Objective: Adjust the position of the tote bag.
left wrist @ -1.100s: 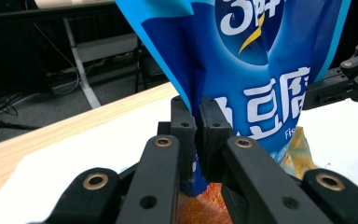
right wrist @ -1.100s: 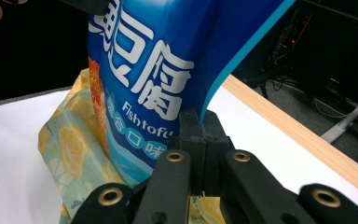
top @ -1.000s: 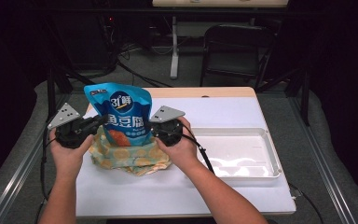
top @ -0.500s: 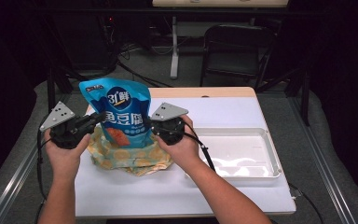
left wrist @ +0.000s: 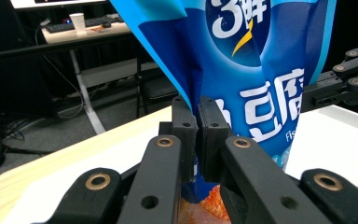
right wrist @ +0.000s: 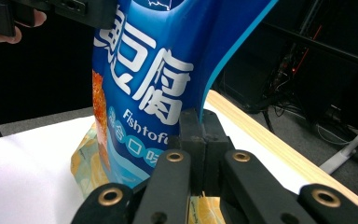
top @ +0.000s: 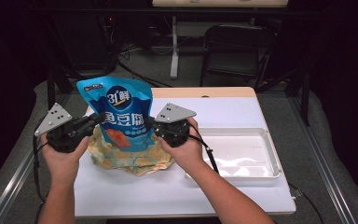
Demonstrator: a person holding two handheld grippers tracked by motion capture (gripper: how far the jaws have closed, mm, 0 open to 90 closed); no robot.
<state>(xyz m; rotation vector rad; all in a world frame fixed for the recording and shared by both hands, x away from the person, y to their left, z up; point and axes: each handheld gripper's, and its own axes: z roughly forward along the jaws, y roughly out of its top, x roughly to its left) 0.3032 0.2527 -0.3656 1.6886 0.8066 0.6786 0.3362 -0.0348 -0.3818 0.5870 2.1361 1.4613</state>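
A blue snack bag (top: pixel 121 109) printed with white characters stands upright above the white table (top: pixel 177 191), held from both sides. My left gripper (top: pixel 96 120) is shut on the bag's left edge; in the left gripper view its jaws pinch the blue bag (left wrist: pixel 242 70) at the side seam. My right gripper (top: pixel 152 125) is shut on the bag's right edge, and the right gripper view has the blue bag (right wrist: pixel 163 60) rising between the closed jaws. A yellow patterned bag (top: pixel 135 158) lies flat under the blue one, also seen as the yellow bag (right wrist: pixel 86 163) in the right gripper view.
A white rectangular tray (top: pixel 270 154) sits on the table to the right of my right hand. A wooden strip (top: pixel 200 92) edges the table's far side. A black chair (top: pixel 233 51) and desk legs stand beyond it.
Both grippers have risen a little with the blue bag, which now stands higher and has shifted slightly left above the yellow bag.
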